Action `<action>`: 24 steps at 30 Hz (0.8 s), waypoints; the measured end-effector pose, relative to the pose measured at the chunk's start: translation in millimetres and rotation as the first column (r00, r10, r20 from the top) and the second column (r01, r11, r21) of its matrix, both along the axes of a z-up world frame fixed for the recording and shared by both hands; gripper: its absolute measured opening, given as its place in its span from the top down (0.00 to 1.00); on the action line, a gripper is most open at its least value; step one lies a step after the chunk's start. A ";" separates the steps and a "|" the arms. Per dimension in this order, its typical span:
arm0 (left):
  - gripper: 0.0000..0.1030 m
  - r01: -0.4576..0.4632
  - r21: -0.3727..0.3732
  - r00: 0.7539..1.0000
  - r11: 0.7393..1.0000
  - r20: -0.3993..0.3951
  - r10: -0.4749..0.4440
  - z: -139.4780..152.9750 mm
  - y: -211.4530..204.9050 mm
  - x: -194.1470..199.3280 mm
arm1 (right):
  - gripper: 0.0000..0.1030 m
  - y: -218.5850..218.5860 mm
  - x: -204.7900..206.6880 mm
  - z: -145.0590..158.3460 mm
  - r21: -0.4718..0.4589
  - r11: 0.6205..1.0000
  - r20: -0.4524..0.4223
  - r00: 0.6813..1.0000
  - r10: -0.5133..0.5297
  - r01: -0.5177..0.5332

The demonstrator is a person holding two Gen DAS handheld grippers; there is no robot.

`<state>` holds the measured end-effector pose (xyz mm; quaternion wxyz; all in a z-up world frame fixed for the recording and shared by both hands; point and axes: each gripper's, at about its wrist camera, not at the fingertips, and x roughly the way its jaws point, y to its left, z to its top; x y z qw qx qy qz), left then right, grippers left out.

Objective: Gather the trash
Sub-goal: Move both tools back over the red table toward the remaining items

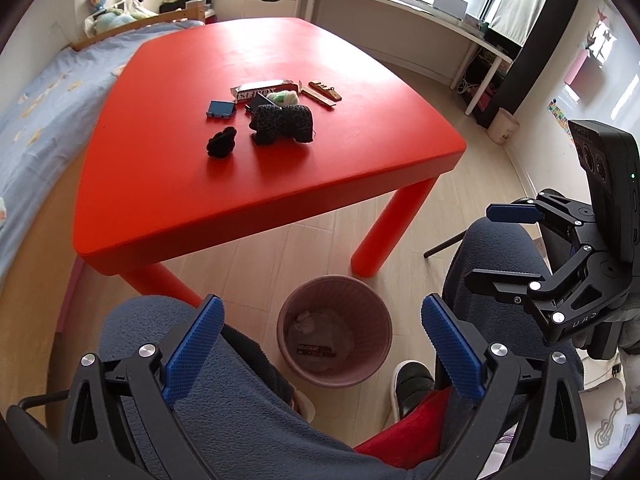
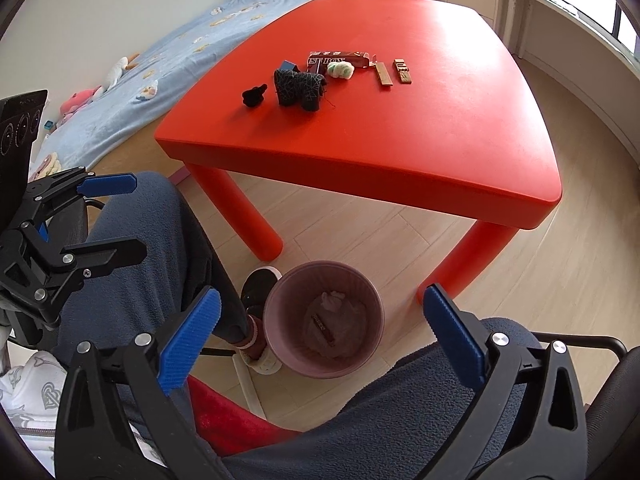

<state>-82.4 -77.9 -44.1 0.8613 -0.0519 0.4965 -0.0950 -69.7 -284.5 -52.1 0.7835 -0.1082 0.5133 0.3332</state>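
Both grippers (image 1: pixel 322 344) (image 2: pixel 322 340) agape, pink bin (image 1: pixel 334 330) below — litter on red table (image 1: pixel 360 152)

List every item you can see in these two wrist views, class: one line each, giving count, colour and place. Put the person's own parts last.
table: one, red, centre of room.
wrapper box: one, dark with white lettering, far side of the pile on the table.
blue pad: one, blue, left of the pile.
patterned bundle: one, black with pale lines, middle of the pile.
small lump: one, black, nearest the front edge.
crumpled wad: one, pale green and white, beside the box.
wooden pieces: two, brown, right of the pile.
trash bin: one, pink, on the floor before the table, some trash inside.
bed: one, light blue, left of the table.
left gripper: open, empty, over the lap.
right gripper: open, empty.
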 end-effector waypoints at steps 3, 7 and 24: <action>0.08 -0.002 0.000 1.000 1.000 -0.003 0.002 -0.9 1.2 0.4 | 0.03 0.6 0.2 -1.0 0.002 1.000 -0.002 1.000 -0.001 0.001; 0.08 -0.009 -0.002 1.000 1.000 -0.003 0.009 -0.5 3.2 1.2 | 0.03 0.5 1.0 -0.3 0.002 1.000 -0.001 1.000 -0.005 0.005; 0.08 -0.036 -0.003 0.999 0.999 0.025 0.036 8.9 20.8 16.1 | 0.03 1.8 25.0 17.4 0.040 0.999 0.014 1.000 -0.025 0.024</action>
